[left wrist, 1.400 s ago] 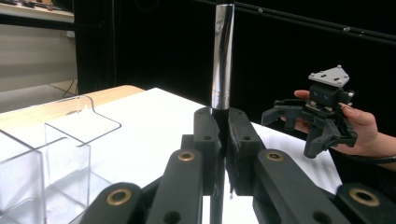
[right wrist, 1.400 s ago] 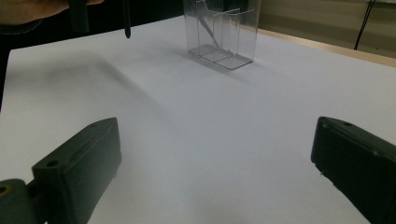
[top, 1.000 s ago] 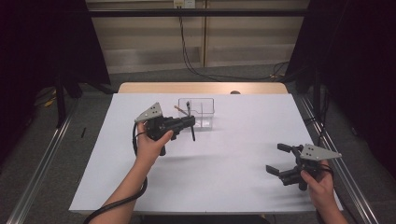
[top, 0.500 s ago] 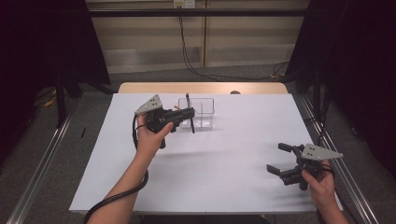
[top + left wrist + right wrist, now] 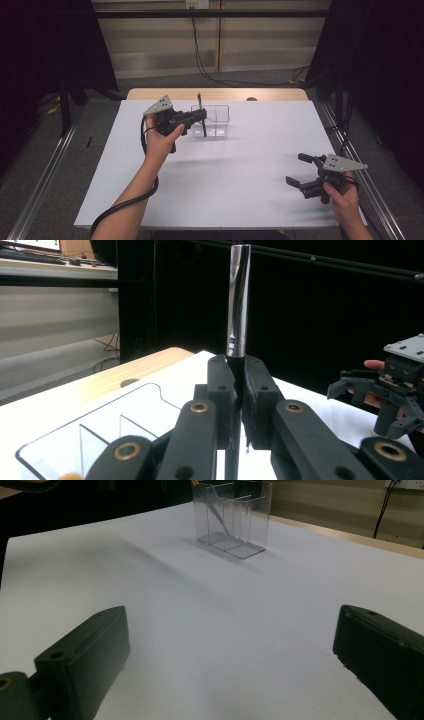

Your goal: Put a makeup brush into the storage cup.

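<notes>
My left gripper [image 5: 200, 116] is raised over the far middle of the white table [image 5: 240, 180], shut on a slim black pen [image 5: 200, 107] held nearly upright. In the left gripper view the jaws [image 5: 239, 371] clamp the pen [image 5: 238, 300], whose glossy barrel rises above them. A clear plastic organizer [image 5: 216, 121] with compartments stands just right of the gripper; the pen's lower end overlaps its left side, and I cannot tell whether it is inside. My right gripper [image 5: 296, 168] rests at the near right, open with nothing in it. Its jaws [image 5: 232, 650] stand wide apart.
The organizer [image 5: 232, 520] holds a grey stick leaning in one compartment. A wooden strip [image 5: 215, 94] edges the table's far side. Metal rails [image 5: 45, 175] run along both sides of the table, and cables hang on the back wall.
The left gripper has lifted the pen and carried it away from me toward the organizer. The right gripper has stayed where it was.
</notes>
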{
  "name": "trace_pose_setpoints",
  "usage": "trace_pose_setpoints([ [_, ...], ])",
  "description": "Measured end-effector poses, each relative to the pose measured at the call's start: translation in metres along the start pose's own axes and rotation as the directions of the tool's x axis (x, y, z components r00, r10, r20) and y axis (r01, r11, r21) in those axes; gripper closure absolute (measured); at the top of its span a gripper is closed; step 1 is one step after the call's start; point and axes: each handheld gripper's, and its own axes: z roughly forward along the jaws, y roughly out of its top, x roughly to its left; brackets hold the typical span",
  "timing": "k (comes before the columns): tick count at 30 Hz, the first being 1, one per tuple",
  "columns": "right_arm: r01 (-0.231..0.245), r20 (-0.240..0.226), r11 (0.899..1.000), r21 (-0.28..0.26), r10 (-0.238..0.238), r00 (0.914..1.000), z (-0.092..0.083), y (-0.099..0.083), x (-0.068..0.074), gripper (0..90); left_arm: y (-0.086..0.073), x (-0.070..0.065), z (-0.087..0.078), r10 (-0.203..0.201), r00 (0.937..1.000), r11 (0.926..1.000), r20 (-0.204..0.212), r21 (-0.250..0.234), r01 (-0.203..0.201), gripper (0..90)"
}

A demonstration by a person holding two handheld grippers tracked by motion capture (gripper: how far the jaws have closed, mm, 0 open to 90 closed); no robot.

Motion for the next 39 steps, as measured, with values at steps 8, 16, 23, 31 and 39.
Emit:
trace_pose_setpoints([
  [8, -0.001, 0.0, 1.0, -0.002, 0.001, 1.0, -0.001, 0.0, 0.0, 1.4, 0.007, 0.005, 0.005, 0.0, 0.9999, 1.0, -0.015, 0.004, 0.0, 83.8],
  [16, -0.002, -0.001, 1.0, -0.003, 0.002, 1.0, -0.001, 0.0, 0.0, 1.4, 0.017, 0.008, 0.01, 0.012, 0.9996, 0.9999, -0.027, 0.009, -0.012, 83.8],
  [23, -0.001, -0.003, 1.0, -0.002, 0.001, 1.0, -0.001, -0.001, 0.0, 1.4, 0.024, 0.011, 0.014, 0.018, 0.9992, 0.9998, -0.035, 0.007, -0.018, 83.8],
  [31, -0.004, -0.006, 1.0, -0.002, 0.004, 1.0, 0.0, -0.001, -0.001, 1.4, 0.029, 0.017, 0.016, 0.017, 0.9981, 0.9998, -0.06, 0.008, -0.016, 83.8],
  [39, -0.004, -0.007, 1.0, -0.004, 0.004, 1.0, 0.0, -0.001, -0.001, 1.4, 0.033, 0.022, 0.017, 0.022, 0.9963, 0.9997, -0.083, 0.012, -0.021, 83.8],
])
